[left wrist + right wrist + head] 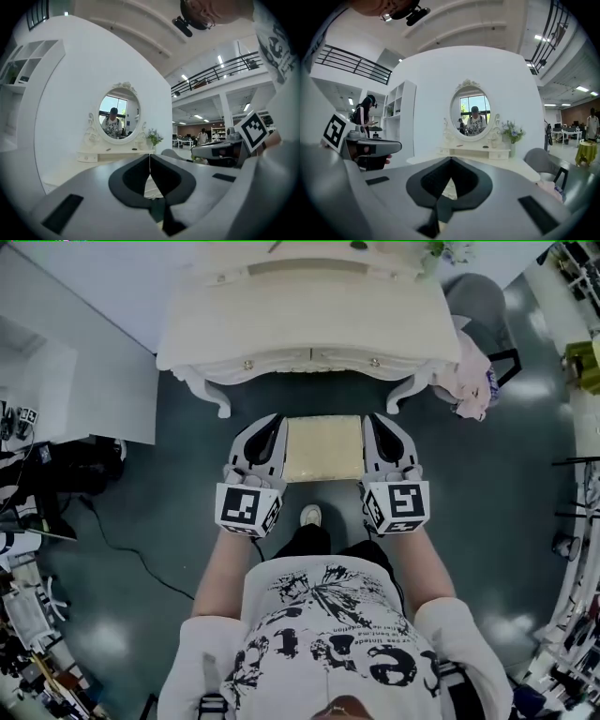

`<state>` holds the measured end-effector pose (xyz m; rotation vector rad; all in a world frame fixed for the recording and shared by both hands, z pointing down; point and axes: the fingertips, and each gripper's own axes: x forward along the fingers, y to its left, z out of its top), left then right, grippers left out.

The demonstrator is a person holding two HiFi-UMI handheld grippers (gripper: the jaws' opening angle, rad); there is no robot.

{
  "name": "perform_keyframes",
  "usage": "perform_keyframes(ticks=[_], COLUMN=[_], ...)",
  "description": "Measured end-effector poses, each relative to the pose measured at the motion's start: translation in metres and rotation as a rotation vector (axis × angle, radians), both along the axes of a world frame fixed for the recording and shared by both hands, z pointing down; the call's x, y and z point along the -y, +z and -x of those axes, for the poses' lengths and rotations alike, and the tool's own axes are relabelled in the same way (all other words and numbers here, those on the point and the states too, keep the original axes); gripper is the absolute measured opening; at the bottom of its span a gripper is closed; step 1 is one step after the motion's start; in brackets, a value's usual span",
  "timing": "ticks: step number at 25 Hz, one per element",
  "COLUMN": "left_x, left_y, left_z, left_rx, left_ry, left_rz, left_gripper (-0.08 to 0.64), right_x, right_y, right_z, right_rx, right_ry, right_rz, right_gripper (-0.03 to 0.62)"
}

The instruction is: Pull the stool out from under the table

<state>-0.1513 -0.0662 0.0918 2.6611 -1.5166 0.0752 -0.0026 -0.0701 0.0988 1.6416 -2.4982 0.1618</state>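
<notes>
**Head view.** The stool [323, 448], with a cream rectangular seat, stands on the dark floor [169, 512] just in front of the white dressing table [309, 352]. The whole seat shows forward of the table's front edge. The left tongs [273, 420] lie along the seat's left edge and the right tongs [376, 419] along its right edge, so the stool sits between them. Whether either pair actually touches the seat cannot be told from this view. Each pair carries a marker cube [248, 507] at the rear. One shoe [310, 516] of the person shows just behind the stool. A grey chair [478, 301] stands at the table's right end.

**Left gripper view.** The left tongs [150, 158] are closed tip to tip, with nothing gripped. Only a sliver of pale surface shows through the opening below the tips. This view adds what the head view lacks: the oval mirror [119, 115] above the table, and a small plant [153, 137] beside it.

**Right gripper view.** The right tongs [451, 160] are likewise closed and grip nothing. The same mirror [474, 115] appears, along with a vase of flowers [511, 131], a white shelf unit [396, 117] to the left, and the grey chair [539, 161] to the right.
</notes>
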Motion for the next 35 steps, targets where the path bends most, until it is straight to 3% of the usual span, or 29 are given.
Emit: perform_keyframes(ticks=[6,13,22,35], left_x=[0.007,0.002,-0.008,-0.013], left_y=[-0.058,-0.086,-0.097,-0.093], left_z=[0.019,0.025,0.030,0.042], left_rx=[0.025,0.051,0.035,0.041], left_ry=[-0.038,-0.023,0.005,-0.026], left_rz=[-0.069,-0.110,-0.120,-0.105], left_gripper=[0.020,0.020,0.021,0.020], right_x=[0.002,-0.006,-0.013,-0.015], right_y=[-0.064,-0.083,-0.087,-0.085], right_z=[0.008,0.017,0.025,0.020], right_rx=[0.015,0.023,0.015,0.023], right_ry=[0.016,0.017,0.005,0.051], right_rz=[-0.107,-0.135,-0.141,-0.134], right_gripper=[0.017,0.015,0.015,0.015])
